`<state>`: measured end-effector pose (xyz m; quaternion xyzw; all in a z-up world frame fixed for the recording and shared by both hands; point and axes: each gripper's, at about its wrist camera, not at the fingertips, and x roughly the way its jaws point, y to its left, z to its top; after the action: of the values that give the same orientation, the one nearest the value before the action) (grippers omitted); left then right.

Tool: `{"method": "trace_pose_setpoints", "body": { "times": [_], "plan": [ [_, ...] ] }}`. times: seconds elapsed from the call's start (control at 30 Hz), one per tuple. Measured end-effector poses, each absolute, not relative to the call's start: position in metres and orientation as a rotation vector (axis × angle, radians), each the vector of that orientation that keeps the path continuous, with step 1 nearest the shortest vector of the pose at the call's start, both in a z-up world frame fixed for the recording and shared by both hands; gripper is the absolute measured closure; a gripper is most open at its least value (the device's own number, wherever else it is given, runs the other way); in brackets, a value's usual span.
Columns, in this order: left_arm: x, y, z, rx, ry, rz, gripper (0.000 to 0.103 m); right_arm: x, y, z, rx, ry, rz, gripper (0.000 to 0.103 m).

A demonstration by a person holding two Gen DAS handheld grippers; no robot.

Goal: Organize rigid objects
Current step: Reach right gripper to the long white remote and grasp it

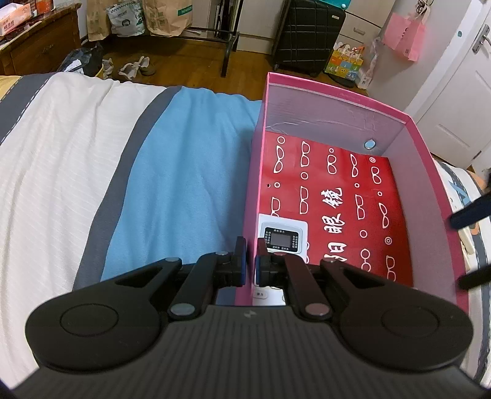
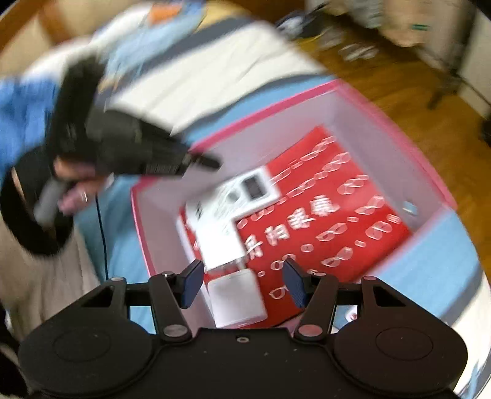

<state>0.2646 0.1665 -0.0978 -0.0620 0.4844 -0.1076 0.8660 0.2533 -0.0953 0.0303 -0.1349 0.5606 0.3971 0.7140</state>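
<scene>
An open pink box (image 1: 429,172) lies on the bed. Inside it lie a red box printed with white glasses (image 1: 346,199), a white box picturing a small display (image 1: 284,234) and a little silver disc (image 1: 369,144). My left gripper (image 1: 250,257) is shut on the pink box's left wall, one finger inside and one outside. The right wrist view is blurred. There my right gripper (image 2: 242,267) hangs open over the pink box (image 2: 399,129). A small white box (image 2: 236,297) lies below the gap between its fingers, untouched. The left gripper (image 2: 214,162) shows on the rim.
The bed cover has blue (image 1: 190,172), grey and white (image 1: 61,159) stripes. Beyond the bed are a wooden floor, paper bags (image 1: 165,15), a black suitcase (image 1: 307,33) and a white door (image 1: 466,92). A person's hand (image 2: 73,181) holds the left gripper.
</scene>
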Motion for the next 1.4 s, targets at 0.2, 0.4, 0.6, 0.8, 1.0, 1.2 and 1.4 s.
{"method": "trace_pose_setpoints", "body": {
  "times": [0.2, 0.4, 0.6, 0.8, 1.0, 1.2, 1.4],
  "plan": [
    [0.263, 0.164, -0.097, -0.118, 1.009, -0.219, 0.099, 0.252, -0.173, 0.046, -0.175, 1.164, 0.642, 0.04],
    [0.264, 0.161, -0.097, -0.085, 1.031, -0.229, 0.099, 0.244, -0.246, 0.027, -0.149, 1.039, 0.426, 0.037],
    [0.268, 0.161, -0.097, -0.066, 1.054, -0.243, 0.099, 0.239, -0.28, -0.02, -0.153, 1.05, 0.32, 0.034],
    [0.268, 0.155, -0.096, -0.038, 1.056, -0.23, 0.099, 0.24, -0.295, -0.054, -0.171, 1.085, 0.325, 0.034],
    [0.269, 0.152, -0.098, -0.023, 1.062, -0.22, 0.099, 0.246, -0.295, -0.072, -0.144, 1.098, 0.338, 0.022],
    [0.269, 0.15, -0.099, -0.017, 1.061, -0.219, 0.099, 0.248, -0.288, -0.079, -0.175, 1.099, 0.318, 0.023],
    [0.269, 0.15, -0.1, -0.023, 1.062, -0.22, 0.099, 0.238, -0.29, -0.071, -0.121, 1.142, 0.328, 0.032]
  ]
}}
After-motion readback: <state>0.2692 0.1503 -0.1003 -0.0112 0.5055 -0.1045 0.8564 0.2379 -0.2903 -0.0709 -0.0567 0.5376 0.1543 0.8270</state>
